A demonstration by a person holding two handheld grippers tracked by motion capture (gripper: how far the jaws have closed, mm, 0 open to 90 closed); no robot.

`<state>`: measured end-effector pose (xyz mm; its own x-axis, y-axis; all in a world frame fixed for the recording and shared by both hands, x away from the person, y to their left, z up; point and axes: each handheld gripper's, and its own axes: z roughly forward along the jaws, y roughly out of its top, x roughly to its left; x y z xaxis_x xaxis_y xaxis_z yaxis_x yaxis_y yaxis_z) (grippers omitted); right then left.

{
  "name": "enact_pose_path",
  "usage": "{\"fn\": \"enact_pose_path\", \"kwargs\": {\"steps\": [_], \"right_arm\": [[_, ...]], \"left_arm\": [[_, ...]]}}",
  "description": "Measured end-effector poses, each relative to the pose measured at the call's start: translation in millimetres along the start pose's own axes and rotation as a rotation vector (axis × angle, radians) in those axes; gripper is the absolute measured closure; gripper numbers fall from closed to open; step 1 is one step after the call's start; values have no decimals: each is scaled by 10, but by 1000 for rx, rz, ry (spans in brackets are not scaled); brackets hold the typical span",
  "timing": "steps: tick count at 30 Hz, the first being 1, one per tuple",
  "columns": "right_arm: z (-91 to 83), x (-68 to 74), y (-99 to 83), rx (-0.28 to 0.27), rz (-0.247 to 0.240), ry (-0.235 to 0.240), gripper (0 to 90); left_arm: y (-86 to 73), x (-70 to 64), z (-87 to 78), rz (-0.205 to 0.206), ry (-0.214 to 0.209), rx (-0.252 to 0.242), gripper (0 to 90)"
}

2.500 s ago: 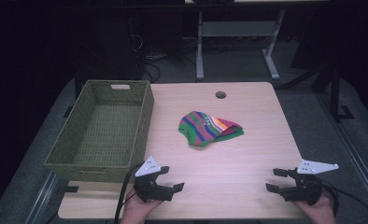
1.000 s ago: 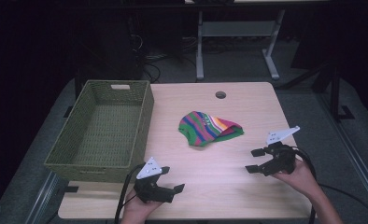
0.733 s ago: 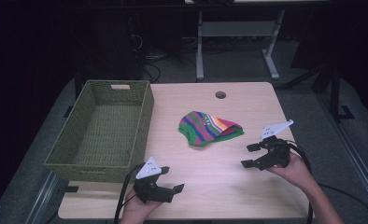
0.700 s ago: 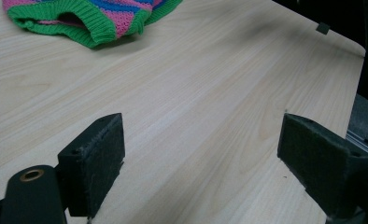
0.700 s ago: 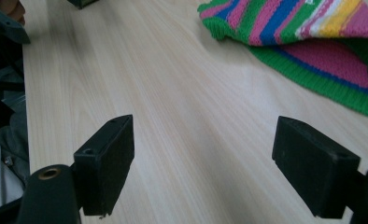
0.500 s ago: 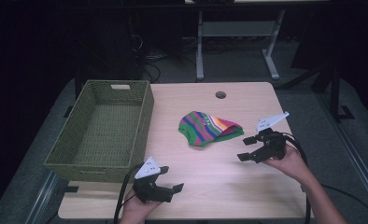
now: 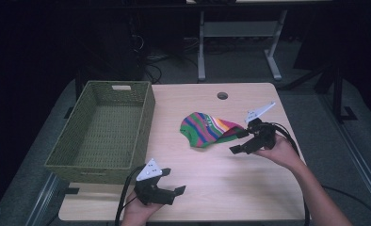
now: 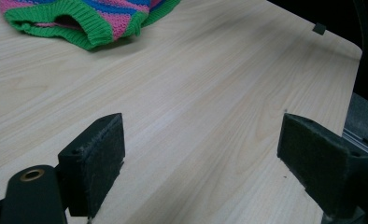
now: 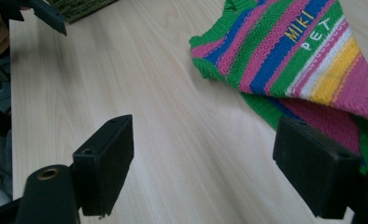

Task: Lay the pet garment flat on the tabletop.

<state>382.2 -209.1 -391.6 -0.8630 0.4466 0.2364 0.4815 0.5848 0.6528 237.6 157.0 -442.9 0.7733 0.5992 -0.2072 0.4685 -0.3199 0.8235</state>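
On the worktop point(image 7: 249, 188), beside an empty basket point(image 7: 103, 129), the striped knit point(image 7: 207, 129) lay ungrasped; right tongs point(image 7: 242, 141) gaped wide at its edge, left tongs point(image 7: 172, 186) wide apart near the front. Nothing appeared binned yet.

1. A dim lab or office workspace.
2. A pale wooden desk point(image 7: 207, 188) has a cable hole point(image 7: 222, 95) near its far edge.
3. Cables point(image 7: 160, 59) and a metal stand point(image 7: 235, 42) sit on grey carpet beyond.
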Motion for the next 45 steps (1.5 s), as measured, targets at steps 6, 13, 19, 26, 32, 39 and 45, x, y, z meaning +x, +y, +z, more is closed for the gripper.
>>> {"fn": "enact_pose_path", "kwargs": {"steps": [6,13,19,26,32,39,45], "right_arm": [[102,-20,149,18,-14,4,201],[195,-56,279,49,-23,-9,206],[281,-135,408,80,-45,-19,216],[337,-212,552,81,-26,-21,216],[445,-250,660,69,-23,-27,227],[592,-288,789,88,-34,-56,230],[761,-349,808,145,-23,-85,231]], "left_arm": [[0,10,-12,-3,1,-3,146],[2,0,-22,-1,-1,-5,146],[6,9,-27,3,-2,-7,146],[2,12,-27,-4,-3,-9,146],[7,12,-34,2,-3,-11,146],[8,17,-35,-4,-4,-13,148],[9,23,-40,1,-6,-11,147]]}}
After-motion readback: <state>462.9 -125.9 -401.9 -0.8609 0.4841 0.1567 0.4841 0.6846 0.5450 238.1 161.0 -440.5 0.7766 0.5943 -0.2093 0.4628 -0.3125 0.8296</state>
